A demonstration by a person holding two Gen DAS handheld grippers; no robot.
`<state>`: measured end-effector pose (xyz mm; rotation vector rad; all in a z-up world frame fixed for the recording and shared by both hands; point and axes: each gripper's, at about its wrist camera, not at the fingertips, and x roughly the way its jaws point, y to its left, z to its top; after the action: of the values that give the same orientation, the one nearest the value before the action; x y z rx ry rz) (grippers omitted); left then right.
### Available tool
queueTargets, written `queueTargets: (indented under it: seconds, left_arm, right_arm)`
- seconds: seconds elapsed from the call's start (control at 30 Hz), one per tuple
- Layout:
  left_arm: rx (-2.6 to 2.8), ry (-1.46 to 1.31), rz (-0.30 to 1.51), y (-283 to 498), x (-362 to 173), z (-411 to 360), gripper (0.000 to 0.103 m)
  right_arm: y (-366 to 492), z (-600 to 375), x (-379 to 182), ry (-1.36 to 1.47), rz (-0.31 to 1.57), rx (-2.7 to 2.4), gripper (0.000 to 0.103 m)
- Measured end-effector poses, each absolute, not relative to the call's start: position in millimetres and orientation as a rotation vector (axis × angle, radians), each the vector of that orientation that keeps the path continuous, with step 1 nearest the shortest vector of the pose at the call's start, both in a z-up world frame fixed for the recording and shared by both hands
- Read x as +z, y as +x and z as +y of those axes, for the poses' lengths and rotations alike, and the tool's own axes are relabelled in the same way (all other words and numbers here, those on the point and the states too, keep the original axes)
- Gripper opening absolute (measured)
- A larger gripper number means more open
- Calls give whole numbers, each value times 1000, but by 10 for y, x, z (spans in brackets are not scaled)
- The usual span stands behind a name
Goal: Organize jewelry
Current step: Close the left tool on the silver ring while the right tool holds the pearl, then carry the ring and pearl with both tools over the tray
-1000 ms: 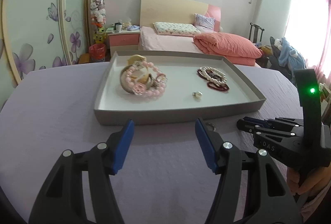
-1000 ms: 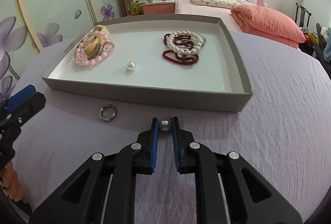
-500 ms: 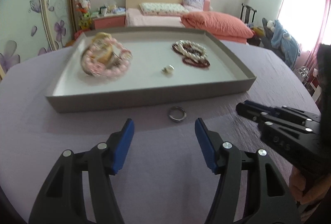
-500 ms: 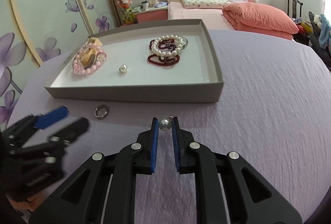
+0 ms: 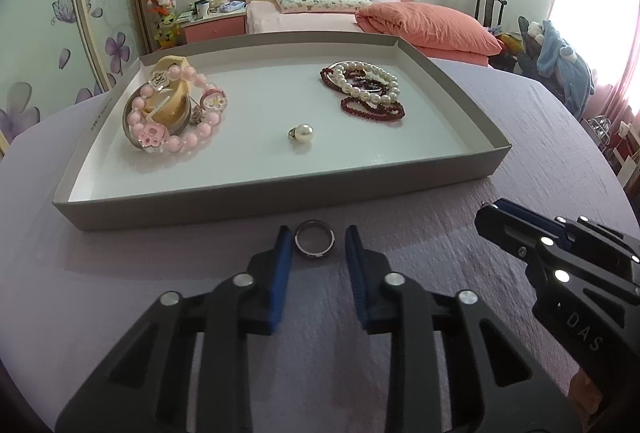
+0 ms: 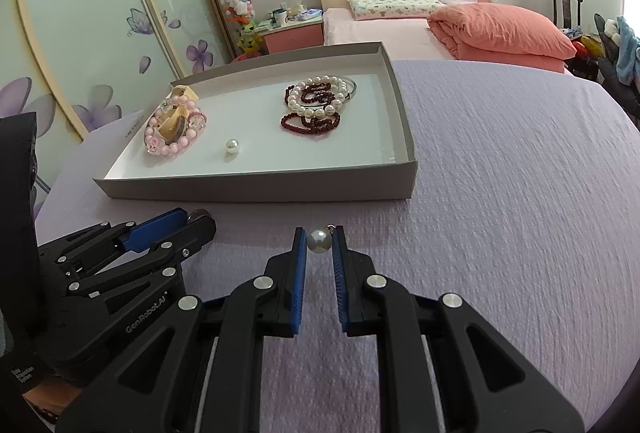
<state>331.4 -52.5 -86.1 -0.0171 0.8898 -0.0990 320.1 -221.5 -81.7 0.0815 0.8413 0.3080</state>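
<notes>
Two grippers work over a lilac-covered desk [image 5: 540, 137] in front of a shallow grey tray [image 5: 280, 193]. The left gripper [image 5: 315, 247] has its blue fingers [image 5: 282, 261] set at a moderate gap on either side of a silver band ring [image 5: 314, 243], which lies flat on the cloth just outside the tray's near wall; neither pad appears to touch it yet. The right gripper [image 6: 319, 243] is closed to a narrow gap on a pearl earring [image 6: 319, 241], pinched at the finger tips, with a small metal fitting showing at its upper right.

Inside the tray lie a pink bead bracelet [image 5: 176, 113] looped around a yellow piece on the left, a pearl ring [image 5: 301, 133] near the middle, and a pearl strand tangled with dark red beads [image 5: 366, 93] on the right.

Step in hand, as judged: grasping the band ring. To do it well, keep the ring centred between the pads, bring the tips down to the cloth so they catch the ring's low wall rather than ride over it, and close slowly and evenly so it does not squirt sideways or tip. A low approach avoids bunching the fabric. The right gripper should hold its pinch steady and stay apart from the left.
</notes>
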Motion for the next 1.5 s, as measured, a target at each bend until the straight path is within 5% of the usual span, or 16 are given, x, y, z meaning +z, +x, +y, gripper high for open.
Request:
queueTargets:
  seconds: [1.5]
  left_arm:
    - [-2,-94,645,3012,-83,340,21]
  right_arm:
    - [3310,-1601,-165,-2,679,354,14]
